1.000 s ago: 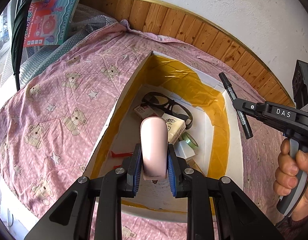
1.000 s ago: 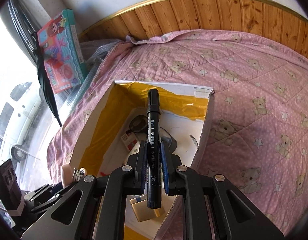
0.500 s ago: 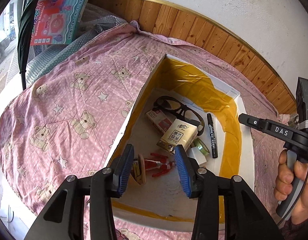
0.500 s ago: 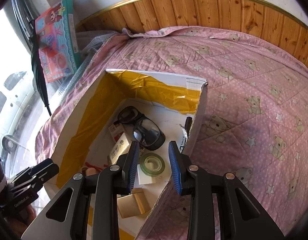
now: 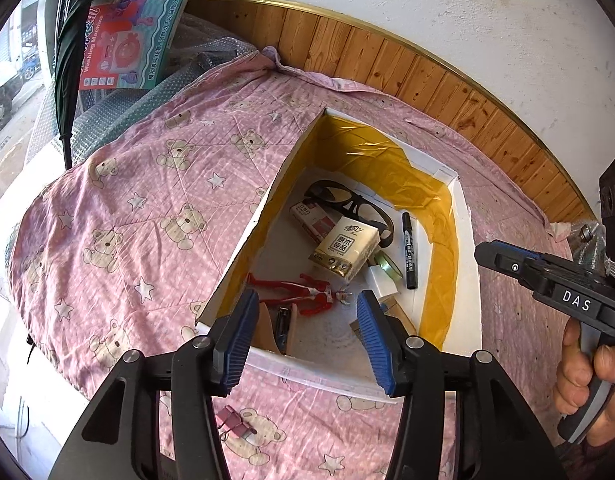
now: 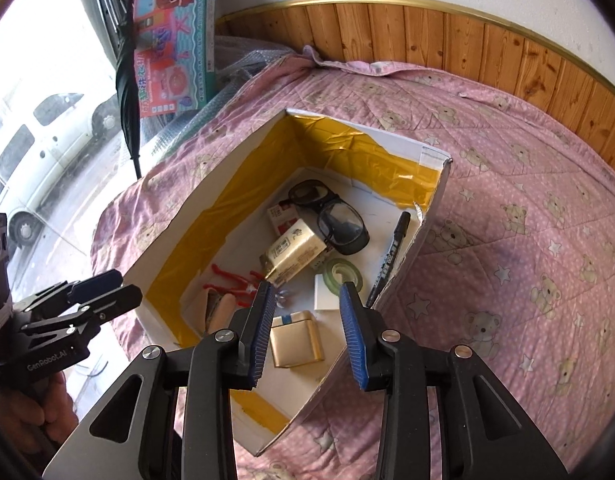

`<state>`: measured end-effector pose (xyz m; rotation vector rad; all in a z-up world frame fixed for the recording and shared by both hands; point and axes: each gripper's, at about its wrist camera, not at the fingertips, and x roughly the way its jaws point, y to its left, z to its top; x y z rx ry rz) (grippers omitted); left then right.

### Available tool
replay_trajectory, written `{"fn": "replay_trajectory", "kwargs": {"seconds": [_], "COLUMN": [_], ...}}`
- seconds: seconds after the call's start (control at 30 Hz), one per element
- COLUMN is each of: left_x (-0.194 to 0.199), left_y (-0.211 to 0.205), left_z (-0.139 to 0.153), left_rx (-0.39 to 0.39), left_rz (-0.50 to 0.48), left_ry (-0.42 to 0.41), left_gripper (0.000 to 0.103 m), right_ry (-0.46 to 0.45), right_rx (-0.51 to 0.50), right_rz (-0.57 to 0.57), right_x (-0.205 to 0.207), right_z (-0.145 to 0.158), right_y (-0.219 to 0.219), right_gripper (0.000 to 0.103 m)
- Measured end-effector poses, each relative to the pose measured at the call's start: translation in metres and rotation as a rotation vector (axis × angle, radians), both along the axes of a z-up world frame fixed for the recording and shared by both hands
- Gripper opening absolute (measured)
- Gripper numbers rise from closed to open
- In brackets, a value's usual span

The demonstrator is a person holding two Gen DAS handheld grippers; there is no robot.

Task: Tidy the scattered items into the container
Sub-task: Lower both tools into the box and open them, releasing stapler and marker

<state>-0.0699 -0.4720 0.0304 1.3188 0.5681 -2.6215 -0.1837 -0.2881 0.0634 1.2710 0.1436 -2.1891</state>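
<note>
We've got both tongs wide and empty: left gripper [image 5: 307,332] and right gripper [image 6: 307,332] above the box [image 5: 467,280]; marker [image 5: 409,256] inside.

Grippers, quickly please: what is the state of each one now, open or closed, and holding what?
Left gripper: jaws open, holding nothing, over the box.
Right gripper: jaws open, holding nothing.

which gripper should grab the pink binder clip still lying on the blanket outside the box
Left. The pink binder clip lies just below the open left gripper, near the box. The right gripper, also open, doesn't show it.
</note>
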Motion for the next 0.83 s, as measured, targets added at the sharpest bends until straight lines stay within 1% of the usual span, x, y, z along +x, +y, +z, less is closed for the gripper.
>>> {"fn": "replay_trajectory", "kwargs": {"seconds": [0.23,0.47,0.6,0.73,0.83], "left_x": [0.02,0.038,0.05,0.057,0.059], "left_y": [0.011,0.024,0.034,0.04,0.046], "left_z": [0.016,0.029,0.033,0.037,0.042], "left_rx": [-0.012,-0.046,-0.049,-0.046,-0.049], "left_rz": [-0.011,-0.02,-0.041,-0.051,-0.06], "left_ry": [0.029,0.053,0.058,0.065,0.076], "left_gripper": [0.053,0.054,0.054,0.055,0.055], "right_ry": [0.023,0.06,0.057,0.049,0.072], "right_rx": [0.056,0.176,0.213,0.19,0.186], "right_rz": [0.057,0.152,0.179,0.19,0.192], "right_x": [0.034,0.076,0.093,0.1,0.107], "right_z": [0.003,-0.003,-0.005,-0.001,0.007], "right_y": [0.001,-0.008,-0.01,-0.01,-0.014], "right_gripper": [0.04,0.04,0.04,0.04,0.04]}}
